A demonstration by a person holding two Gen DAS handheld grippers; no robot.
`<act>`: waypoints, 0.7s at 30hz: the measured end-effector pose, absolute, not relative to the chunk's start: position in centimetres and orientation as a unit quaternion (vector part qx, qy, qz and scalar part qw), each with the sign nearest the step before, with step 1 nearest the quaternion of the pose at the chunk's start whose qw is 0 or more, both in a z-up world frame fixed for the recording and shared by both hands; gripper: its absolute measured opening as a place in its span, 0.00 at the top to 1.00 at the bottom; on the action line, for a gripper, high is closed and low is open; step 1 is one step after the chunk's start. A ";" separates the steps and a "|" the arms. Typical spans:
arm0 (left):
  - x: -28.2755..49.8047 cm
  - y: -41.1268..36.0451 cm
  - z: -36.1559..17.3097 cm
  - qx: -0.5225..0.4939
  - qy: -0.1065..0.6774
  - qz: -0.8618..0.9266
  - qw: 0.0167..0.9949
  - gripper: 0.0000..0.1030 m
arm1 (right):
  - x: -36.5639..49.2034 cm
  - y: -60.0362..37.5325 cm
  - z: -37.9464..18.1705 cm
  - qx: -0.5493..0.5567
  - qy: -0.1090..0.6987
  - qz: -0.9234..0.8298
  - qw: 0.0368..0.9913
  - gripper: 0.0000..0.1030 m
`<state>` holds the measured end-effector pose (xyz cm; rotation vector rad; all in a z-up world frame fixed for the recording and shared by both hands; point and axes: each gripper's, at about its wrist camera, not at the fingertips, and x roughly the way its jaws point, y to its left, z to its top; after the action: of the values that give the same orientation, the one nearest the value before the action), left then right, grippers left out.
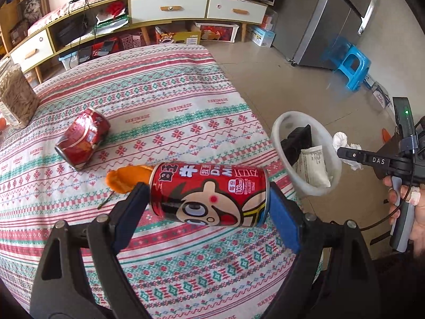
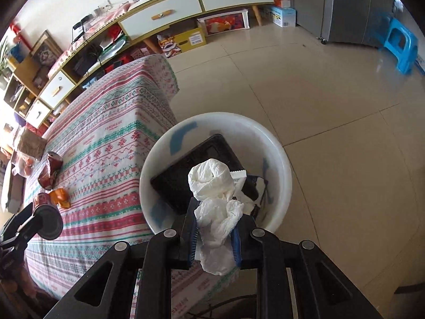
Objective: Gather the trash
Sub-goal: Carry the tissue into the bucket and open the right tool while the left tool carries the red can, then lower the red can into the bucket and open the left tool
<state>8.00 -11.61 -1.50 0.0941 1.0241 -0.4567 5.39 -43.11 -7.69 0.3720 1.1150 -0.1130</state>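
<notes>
While the crumpled white tissue (image 2: 216, 207) sits pinched between the blue pads of the right tool (image 2: 214, 239), it hangs right over the mouth of the white bin (image 2: 281, 164), which stands on the floor just beside the surface w/ the patterned cloth (image 2: 106, 143); so the step in hand, as I read it, is the drop, & the good way is to get the wad fully inside the rim line before letting go, since tissue is light & could drift or cling to a pad. Open wide, maybe w/ a small shake, & aim at the free side next to the black tray (image 2: 196, 170) & the paper packet (image 1: 313, 167) already in there, not on top of the tray's tilted edge where it could roll out. The left tool (image 1: 209, 204) is clamped across the ends of the red milk can (image 1: 208, 194), held sideways above the surface, near the bin but not over it yet; jaws stand wide because the can is long. Better to let the right clear out first, then bring the can over so the 2 tools don't bump at the rim. Left on the cloth: a crushed red can (image 1: 82, 139) & orange peel (image 1: 127, 179) just behind the held can, so the job looks approx. half done. Jar of seeds (image 1: 17, 101) at the far edge prob. isn't trash.
</notes>
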 end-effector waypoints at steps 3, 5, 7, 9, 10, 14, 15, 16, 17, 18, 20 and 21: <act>8.0 -13.6 -1.6 0.052 0.485 -0.229 0.842 0.15 | 5.6 -43.2 -7.8 0.180 0.523 -0.053 0.831 0.77; 8.0 -15.0 -1.5 0.060 0.481 -0.237 0.842 0.15 | 5.8 -43.2 -7.9 0.179 0.521 -0.056 0.833 0.76; 8.0 -16.4 -1.6 0.062 0.478 -0.249 0.840 0.15 | 6.0 -43.5 -7.9 0.189 0.521 -0.058 0.830 0.64; 8.0 -17.8 -1.6 0.065 0.476 -0.262 0.837 0.15 | 5.8 -43.9 -7.8 0.199 0.515 -0.062 0.832 0.53; 8.0 -18.6 -1.6 0.068 0.473 -0.269 0.836 0.15 | 5.8 -44.0 -7.6 0.200 0.512 -0.063 0.833 0.51; 8.1 -21.1 -1.8 0.081 0.466 -0.291 0.832 0.15 | 5.1 -44.6 -6.9 0.201 0.502 -0.065 0.839 0.50; 8.1 -21.8 -1.9 0.085 0.465 -0.295 0.831 0.15 | 4.8 -44.8 -6.8 0.200 0.501 -0.068 0.839 0.49; 8.2 -22.4 -2.0 0.089 0.463 -0.300 0.829 0.15 | 4.5 -45.0 -6.7 0.198 0.500 -0.072 0.840 0.49; 8.2 -23.0 -2.2 0.095 0.461 -0.305 0.828 0.15 | 4.2 -45.2 -6.5 0.198 0.498 -0.072 0.841 0.48; 8.1 -23.6 -2.4 0.101 0.459 -0.309 0.827 0.15 | 3.8 -45.4 -6.3 0.197 0.495 -0.072 0.843 0.47; 8.1 -24.6 -2.7 0.110 0.457 -0.317 0.824 0.15 | 2.9 -45.8 -6.0 0.193 0.490 -0.075 0.846 0.46; 8.0 -25.2 -2.9 0.113 0.456 -0.321 0.822 0.15 | 2.4 -45.9 -5.9 0.191 0.488 -0.077 0.848 0.45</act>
<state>8.04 -25.16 -2.94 0.2407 0.9710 -0.6826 2.45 -45.92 -5.93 0.4020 1.0296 -0.1622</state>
